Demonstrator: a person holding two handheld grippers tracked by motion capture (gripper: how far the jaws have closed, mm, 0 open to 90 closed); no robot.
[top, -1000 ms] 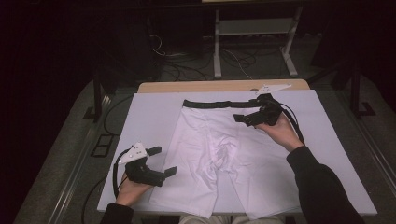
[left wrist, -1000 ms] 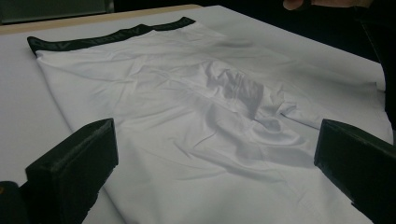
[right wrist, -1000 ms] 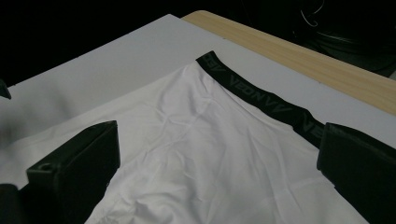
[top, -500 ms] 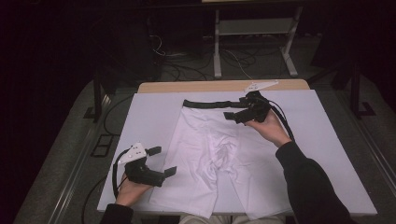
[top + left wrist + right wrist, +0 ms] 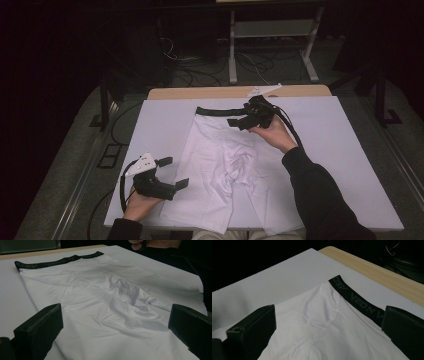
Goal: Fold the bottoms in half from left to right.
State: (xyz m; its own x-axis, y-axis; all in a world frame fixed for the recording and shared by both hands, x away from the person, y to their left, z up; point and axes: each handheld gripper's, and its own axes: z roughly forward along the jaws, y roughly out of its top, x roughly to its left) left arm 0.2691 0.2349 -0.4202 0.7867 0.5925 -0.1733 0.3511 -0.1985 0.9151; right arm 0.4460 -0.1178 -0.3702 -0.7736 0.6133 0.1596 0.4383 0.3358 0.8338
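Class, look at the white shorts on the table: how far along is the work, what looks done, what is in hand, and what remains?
Done: the white shorts lie spread flat on the white sheet, black waistband at the far edge. In hand: the right hand-held gripper hovers open at the waistband; the left hand-held gripper waits open beside the near leg's edge. Left: neither grips cloth, no fold shows, and the crotch remains wrinkled, so folding probably has yet to begin.

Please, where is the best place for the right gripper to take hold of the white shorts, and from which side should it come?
Probably the black waistband of the white shorts, at the far edge. It is a firm flat strip, and the open right gripper already hangs just above it, so coming down from above seems easiest.
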